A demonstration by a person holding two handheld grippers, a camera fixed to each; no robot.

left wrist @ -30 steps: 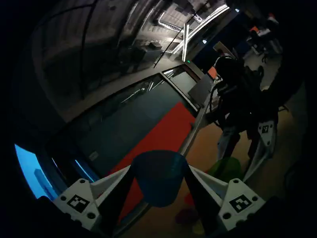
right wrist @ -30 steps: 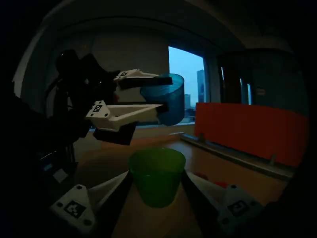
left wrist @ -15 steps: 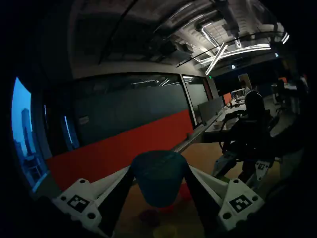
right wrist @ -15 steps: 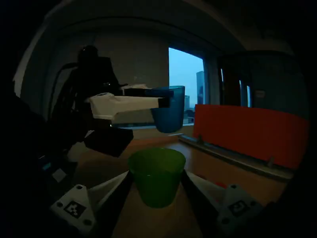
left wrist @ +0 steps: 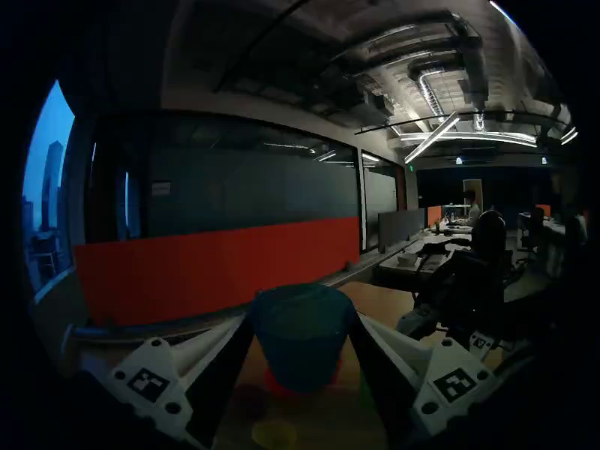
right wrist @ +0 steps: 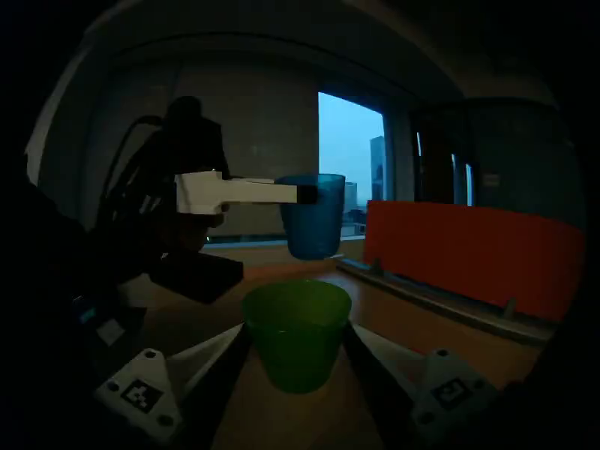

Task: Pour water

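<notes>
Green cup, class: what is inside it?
Past the rim of the green cup, its far inner wall shows. Its near wall covers the bottom, so any water there cannot be seen.

The blue cup (left wrist: 301, 341) is a deep, translucent blue. The green cup (right wrist: 297, 334) is a bright, translucent green. The left gripper (left wrist: 301, 330) and the right gripper (right wrist: 297, 337) have white fingers with black inner faces, and each finger carries a black-and-white square marker (left wrist: 147, 384). The partition panel (left wrist: 217, 262) is orange-red, under dark grey glass. The table (right wrist: 390, 307) is warm brown wood. The window (right wrist: 349, 176) shows pale blue sky. The ceiling lights (left wrist: 435, 136) are thin white strips.
</notes>
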